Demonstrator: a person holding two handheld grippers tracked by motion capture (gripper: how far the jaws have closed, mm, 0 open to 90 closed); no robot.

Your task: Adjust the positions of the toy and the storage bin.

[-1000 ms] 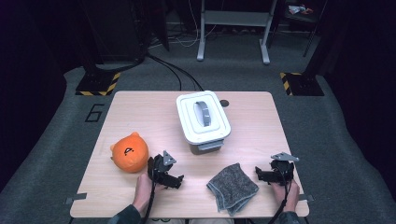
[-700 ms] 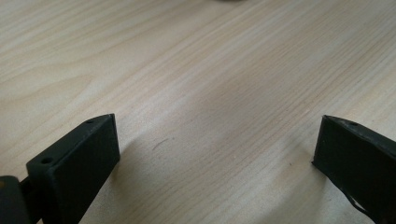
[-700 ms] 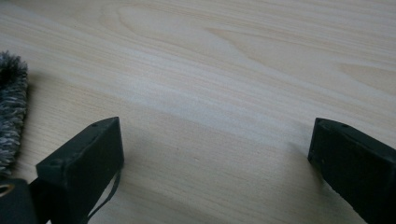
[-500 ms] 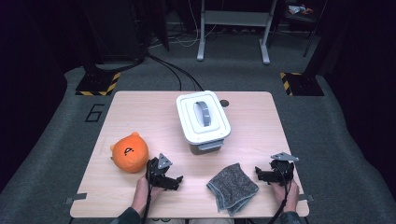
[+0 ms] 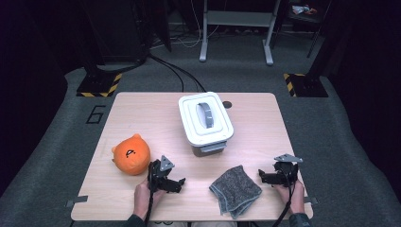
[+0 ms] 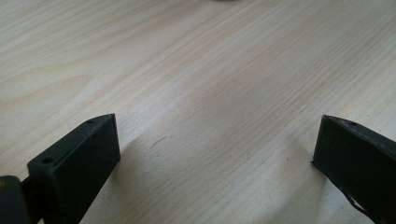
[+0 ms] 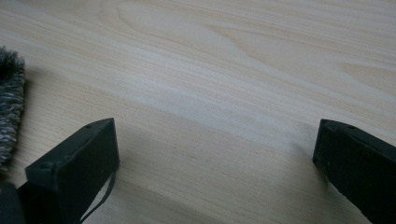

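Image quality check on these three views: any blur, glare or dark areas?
High view: table evenly lit, surroundings near black, slightly soft. Left gripper view: wood grain fairly sharp, jaws wide apart casting soft shadows, no glare. Right gripper view: mild bright band across the wood, grey cloth at the left edge blurred.

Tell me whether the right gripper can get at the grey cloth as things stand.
Probably yes. The right gripper is open and empty, and the grey cloth lies flat just beside it on the table, with bare wood between them and nothing in the way.
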